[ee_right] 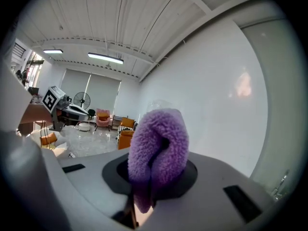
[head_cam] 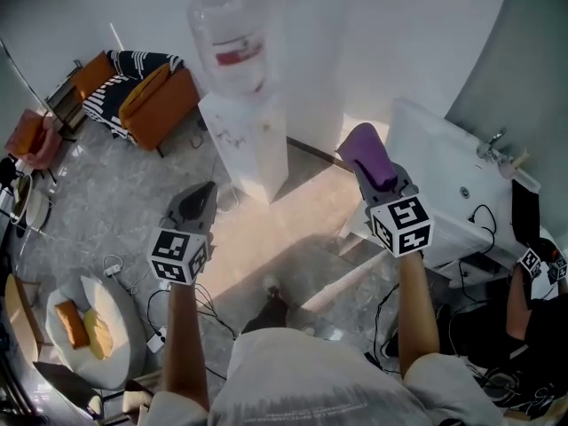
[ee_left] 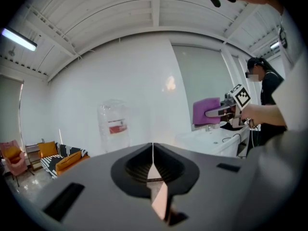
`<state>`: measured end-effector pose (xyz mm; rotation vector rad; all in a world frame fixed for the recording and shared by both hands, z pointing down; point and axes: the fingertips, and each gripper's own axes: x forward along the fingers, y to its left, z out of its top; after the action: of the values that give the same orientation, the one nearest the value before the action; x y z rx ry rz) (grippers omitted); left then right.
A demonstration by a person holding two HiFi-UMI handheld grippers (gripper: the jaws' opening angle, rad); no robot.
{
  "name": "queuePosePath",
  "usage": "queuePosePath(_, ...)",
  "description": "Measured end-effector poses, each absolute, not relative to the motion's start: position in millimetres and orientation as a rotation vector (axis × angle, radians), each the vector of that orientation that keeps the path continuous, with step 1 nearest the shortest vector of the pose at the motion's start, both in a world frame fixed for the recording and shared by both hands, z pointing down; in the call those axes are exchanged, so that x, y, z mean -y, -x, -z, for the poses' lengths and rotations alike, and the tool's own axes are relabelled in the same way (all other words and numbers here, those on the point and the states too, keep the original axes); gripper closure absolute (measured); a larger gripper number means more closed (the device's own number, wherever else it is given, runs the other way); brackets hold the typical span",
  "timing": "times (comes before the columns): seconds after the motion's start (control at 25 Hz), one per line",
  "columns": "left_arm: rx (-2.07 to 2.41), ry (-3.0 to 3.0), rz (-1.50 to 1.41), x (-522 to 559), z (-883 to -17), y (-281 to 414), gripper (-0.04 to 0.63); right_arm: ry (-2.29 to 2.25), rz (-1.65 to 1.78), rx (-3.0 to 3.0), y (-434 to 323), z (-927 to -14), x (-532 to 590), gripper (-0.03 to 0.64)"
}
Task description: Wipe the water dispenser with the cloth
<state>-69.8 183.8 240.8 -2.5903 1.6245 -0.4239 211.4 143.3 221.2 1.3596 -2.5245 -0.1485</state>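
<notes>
Two grippers held short of the water dispenser [head_cam: 241, 136], left gripper [head_cam: 204, 192] just left of its base, jaws pressed together on nothing, right gripper [head_cam: 383, 177] off to its right, clamped on a folded purple cloth [head_cam: 364, 149], cloth not touching the dispenser

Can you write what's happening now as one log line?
right gripper: shut on purple cloth | left gripper: shut, empty | water dispenser: no contact

Water dispenser [head_cam: 244, 145], sofa [head_cam: 146, 100] on floor [head_cam: 106, 216]
</notes>
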Motion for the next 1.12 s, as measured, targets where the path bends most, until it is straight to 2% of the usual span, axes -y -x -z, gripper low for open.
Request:
queuePosePath(0.32, -1.66, 2.613, 0.339, -82, -245, 98, 0.578, -1.324, 0.166, 2.488, -189, -222, -59, 0.565)
queuePosePath(0.76, -1.595, 2.68, 0.385, 41, -264, 131, 0.578, -1.313, 0.102, 2.437, -143, -237, 65, 0.565)
queuePosePath(1.12, -1.534, 2.769, 0.429, 104, -298, 134, 0.578, -1.447, 0.084, 2.305, -147, -262, 136, 0.565)
